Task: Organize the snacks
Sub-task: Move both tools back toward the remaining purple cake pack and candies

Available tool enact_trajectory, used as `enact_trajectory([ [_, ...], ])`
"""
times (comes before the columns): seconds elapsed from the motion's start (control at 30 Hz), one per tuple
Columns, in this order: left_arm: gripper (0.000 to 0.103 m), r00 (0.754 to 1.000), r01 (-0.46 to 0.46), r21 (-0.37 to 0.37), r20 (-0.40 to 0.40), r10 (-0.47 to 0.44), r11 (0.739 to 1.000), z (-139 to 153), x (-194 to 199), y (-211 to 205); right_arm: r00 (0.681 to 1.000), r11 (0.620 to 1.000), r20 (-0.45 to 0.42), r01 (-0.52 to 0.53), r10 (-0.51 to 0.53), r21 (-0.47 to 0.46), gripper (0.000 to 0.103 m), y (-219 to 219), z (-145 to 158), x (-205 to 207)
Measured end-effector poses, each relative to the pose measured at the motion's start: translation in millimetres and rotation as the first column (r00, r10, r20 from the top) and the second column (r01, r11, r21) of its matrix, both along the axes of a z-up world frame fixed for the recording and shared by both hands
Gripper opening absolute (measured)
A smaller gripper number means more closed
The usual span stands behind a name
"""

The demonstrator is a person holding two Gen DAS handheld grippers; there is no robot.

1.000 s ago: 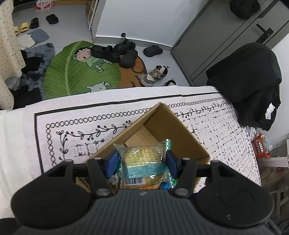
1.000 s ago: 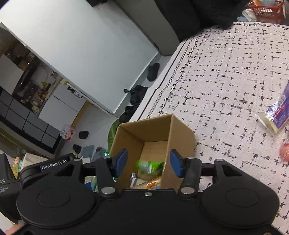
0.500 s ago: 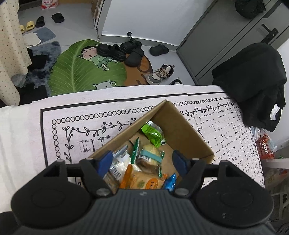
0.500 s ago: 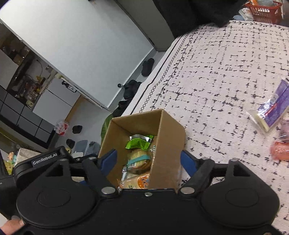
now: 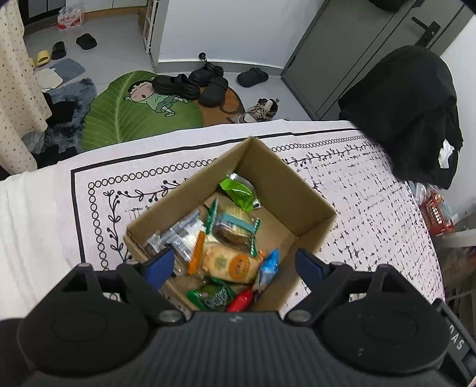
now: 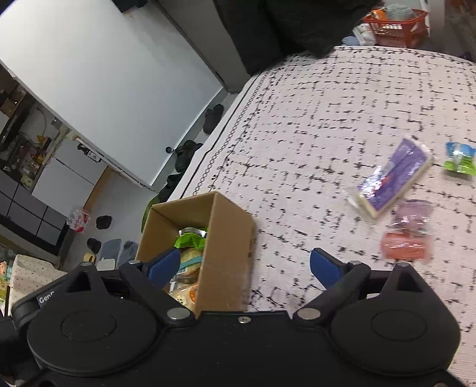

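Note:
An open cardboard box [image 5: 285,184] [image 6: 229,238] stands on the patterned cloth and holds several wrapped snacks, among them a green packet [image 5: 238,192] and a teal-wrapped biscuit [image 5: 233,227]. My left gripper [image 5: 233,265] hangs above the box, its jaws opening, nothing between them. My right gripper [image 6: 245,265] is over the box's right wall, jaws opening and empty. Loose on the cloth to the right lie a purple packet [image 6: 389,178], an orange-pink packet [image 6: 407,238] and a small green-blue packet [image 6: 458,157].
The table's far edge drops to a floor with a green leaf rug [image 5: 134,113] and shoes [image 5: 190,83]. A black garment [image 5: 410,113] hangs at the table's right side. A red basket [image 6: 395,23] stands beyond the far corner.
The left gripper let go of the teal-wrapped biscuit, which now lies in the box. Both grippers opened wider and drew back and up from the box.

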State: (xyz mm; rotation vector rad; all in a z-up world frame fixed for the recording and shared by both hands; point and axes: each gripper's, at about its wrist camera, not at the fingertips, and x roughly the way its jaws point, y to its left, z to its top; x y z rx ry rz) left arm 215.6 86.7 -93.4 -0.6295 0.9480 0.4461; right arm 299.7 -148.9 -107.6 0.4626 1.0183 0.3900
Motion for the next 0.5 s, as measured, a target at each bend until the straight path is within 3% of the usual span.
enact_trajectory([
  [0.17, 0.103, 0.999, 0.019, 0.026, 0.027, -0.02, 0.999, 9.4, -2.2, -22.1, 0.999, 0.999, -0.002, 0.033, -0.033, -0.012, 0.096, -27.3, -0.6, 1.5],
  [0.5, 0.103, 0.997, 0.044, 0.06, 0.055, -0.048, 0.997, 22.5, 0.2, -64.6, 0.993, 0.992, 0.005, 0.12, -0.12, 0.028, 0.096, -84.9, 8.4, 4.0],
])
